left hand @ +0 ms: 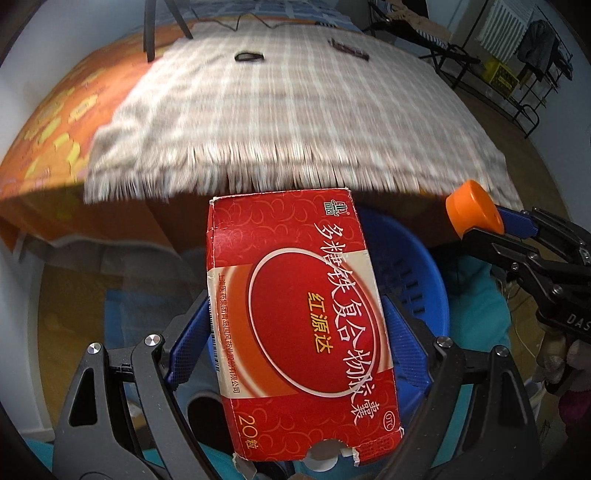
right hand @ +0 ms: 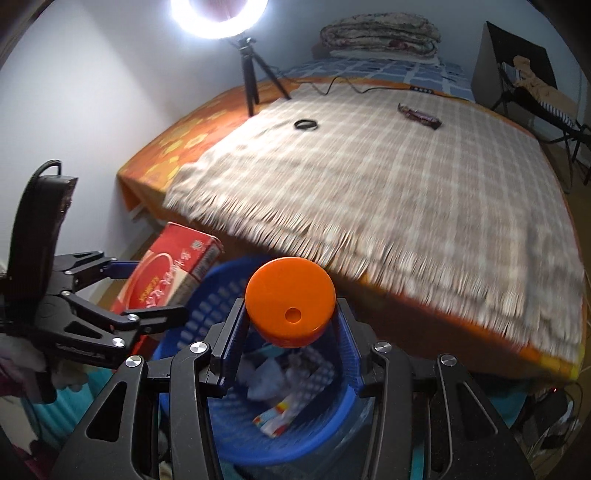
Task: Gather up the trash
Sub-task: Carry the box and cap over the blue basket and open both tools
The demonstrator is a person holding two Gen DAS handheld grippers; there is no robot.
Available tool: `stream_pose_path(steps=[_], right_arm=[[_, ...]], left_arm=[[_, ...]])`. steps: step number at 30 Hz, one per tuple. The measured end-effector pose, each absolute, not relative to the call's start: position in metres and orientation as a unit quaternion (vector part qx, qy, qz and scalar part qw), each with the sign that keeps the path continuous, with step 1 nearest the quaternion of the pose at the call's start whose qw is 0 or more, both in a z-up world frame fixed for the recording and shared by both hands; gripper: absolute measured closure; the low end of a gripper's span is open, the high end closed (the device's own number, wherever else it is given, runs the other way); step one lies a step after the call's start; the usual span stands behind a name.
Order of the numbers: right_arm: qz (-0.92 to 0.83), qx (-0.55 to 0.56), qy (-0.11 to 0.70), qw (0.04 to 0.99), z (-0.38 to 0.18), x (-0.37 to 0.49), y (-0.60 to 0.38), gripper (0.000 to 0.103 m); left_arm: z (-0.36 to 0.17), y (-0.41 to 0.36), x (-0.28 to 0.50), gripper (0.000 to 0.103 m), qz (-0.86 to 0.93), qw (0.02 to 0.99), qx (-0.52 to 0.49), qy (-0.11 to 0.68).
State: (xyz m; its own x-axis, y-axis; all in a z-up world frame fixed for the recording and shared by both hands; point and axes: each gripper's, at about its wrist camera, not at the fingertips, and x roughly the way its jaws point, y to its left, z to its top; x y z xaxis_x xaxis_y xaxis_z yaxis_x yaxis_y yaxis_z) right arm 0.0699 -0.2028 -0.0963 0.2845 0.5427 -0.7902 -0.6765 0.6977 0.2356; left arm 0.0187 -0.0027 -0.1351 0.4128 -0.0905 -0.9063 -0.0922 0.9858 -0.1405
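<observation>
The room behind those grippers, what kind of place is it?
Most likely a bedroom in a home. A bed under a checked fringed blanket fills the view, a folded quilt lies at its far end, and a blue waste basket with scraps stands beside it.

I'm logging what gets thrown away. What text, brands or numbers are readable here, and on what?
All of the clear text is on the red box held in the left gripper:
"多糖铁复合物胶囊"
"红源达"
"20粒"
"OTC"
Company line along the box's side edge: too small to read with certainty.
Logo at the box's top corner: too small to read.
Right gripper body: "DAS", cut off at the frame edge.
Orange cap: no text.
</observation>
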Motion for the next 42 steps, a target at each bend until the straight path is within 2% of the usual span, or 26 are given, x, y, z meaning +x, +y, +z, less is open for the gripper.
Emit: stream_pose_path(steps=[19, 42], right_arm=[[0.382, -0.094, 0.5, 0.772, -0.144, 0.025, -0.202, 0.059], [0.364, -0.071, 0.536, 0.758, -0.161, 0.032, -0.208, 0.055]], left_arm=[[-0.189, -0.026, -0.006, 0.013, -0.013, 0.807, -0.082, 0.584], [-0.201, -0.028, 0.001, 0.012, -0.013, 0.8, -0.07, 0.596]])
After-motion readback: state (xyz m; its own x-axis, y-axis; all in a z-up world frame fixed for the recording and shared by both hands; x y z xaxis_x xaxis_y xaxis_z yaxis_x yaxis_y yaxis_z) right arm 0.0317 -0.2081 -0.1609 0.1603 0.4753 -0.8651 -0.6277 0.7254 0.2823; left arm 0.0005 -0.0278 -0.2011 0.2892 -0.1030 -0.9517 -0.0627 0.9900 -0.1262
